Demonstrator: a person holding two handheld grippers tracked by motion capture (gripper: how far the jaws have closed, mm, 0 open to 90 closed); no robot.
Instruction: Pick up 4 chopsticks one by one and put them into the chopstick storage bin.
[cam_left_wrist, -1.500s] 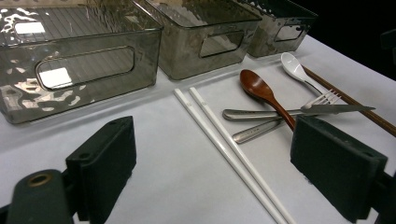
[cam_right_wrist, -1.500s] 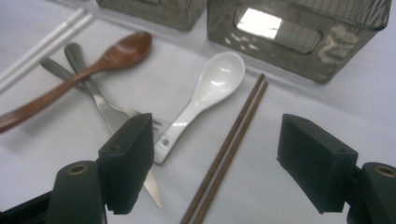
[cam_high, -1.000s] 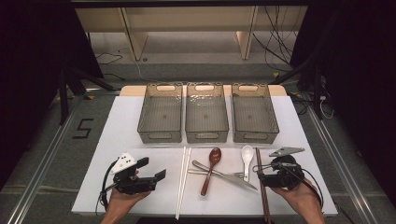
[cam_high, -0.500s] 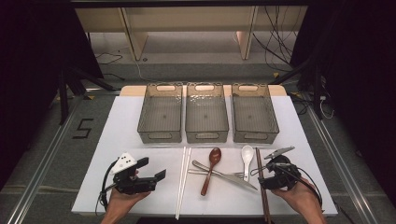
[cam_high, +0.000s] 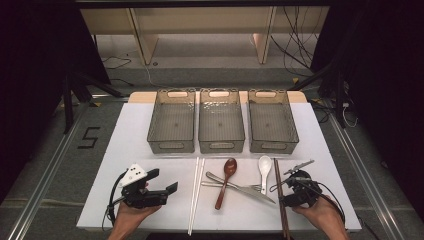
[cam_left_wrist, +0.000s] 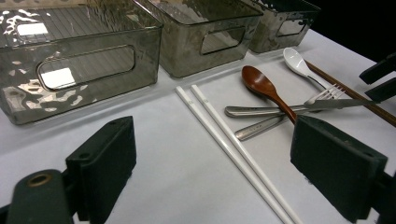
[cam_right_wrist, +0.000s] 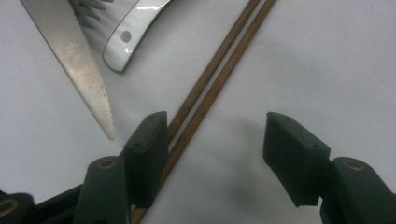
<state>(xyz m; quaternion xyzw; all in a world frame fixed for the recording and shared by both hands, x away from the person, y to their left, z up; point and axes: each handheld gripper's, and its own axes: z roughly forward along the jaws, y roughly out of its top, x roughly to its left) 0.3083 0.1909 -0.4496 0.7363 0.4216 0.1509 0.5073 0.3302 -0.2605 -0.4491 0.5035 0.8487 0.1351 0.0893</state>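
Right gripper view: right gripper (cam_right_wrist: 212, 154), jaws just narrowing yet unclamped, is straddling brown chopsticks (cam_right_wrist: 210, 79); next, pinching both sticks squarely.

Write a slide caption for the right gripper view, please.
Right tongs closing around brown chopsticks, not yet gripping, beside a knife tip.

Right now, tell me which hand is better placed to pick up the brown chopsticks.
Right. Its tool straddles the brown chopsticks, jaws just closing but not yet gripping. The left tool sits across the table, beyond the white chopsticks.
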